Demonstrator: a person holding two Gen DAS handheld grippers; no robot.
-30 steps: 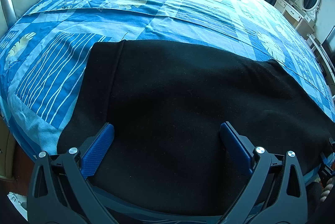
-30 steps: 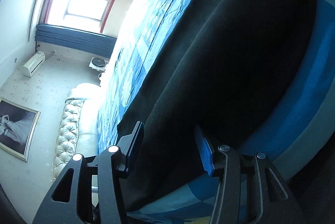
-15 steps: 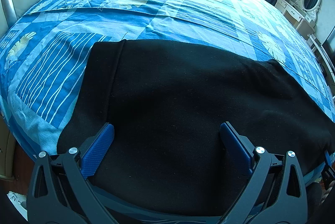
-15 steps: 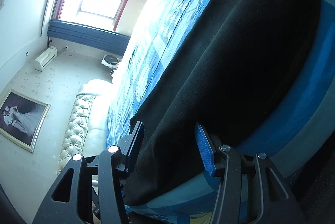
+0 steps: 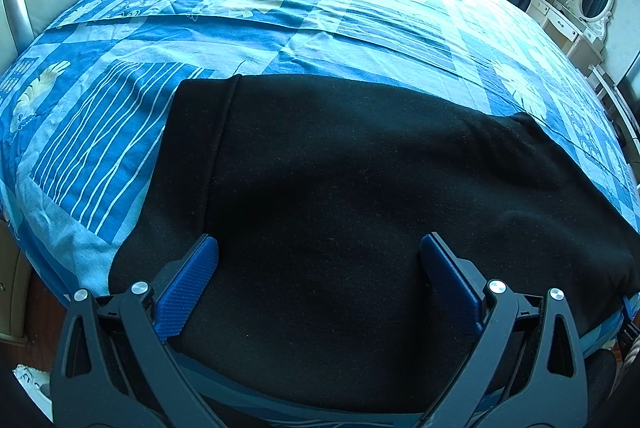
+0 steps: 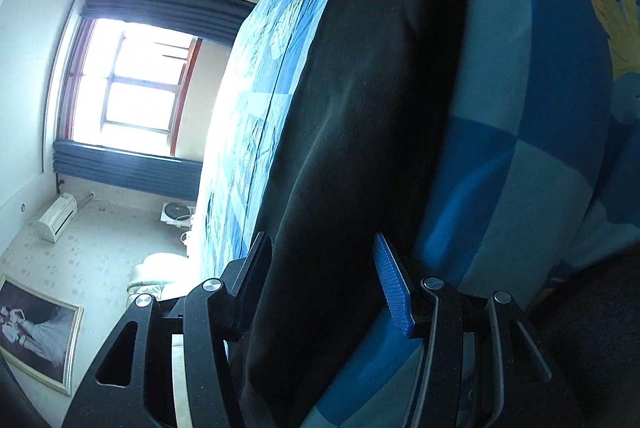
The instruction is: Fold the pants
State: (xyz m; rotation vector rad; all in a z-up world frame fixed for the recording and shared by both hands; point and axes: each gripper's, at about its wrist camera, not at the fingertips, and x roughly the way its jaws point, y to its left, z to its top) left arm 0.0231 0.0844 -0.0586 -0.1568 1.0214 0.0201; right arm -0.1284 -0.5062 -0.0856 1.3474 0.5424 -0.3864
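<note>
— Jaws? Left gripper [image 5: 319, 264] spread wide above black pants [image 5: 360, 179]; right gripper [image 6: 323, 270] parted, straddling their edge.
— Pants? Flat on blue bedspread [image 5: 280, 7], near bed's edge.

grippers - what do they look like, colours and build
Both the left gripper and the right gripper look alike: matte black linkage arms with triangular cut-outs and silver round pivot screws, ending in flat fingers faced with blue, finely textured pads. No cables or markings show.
</note>
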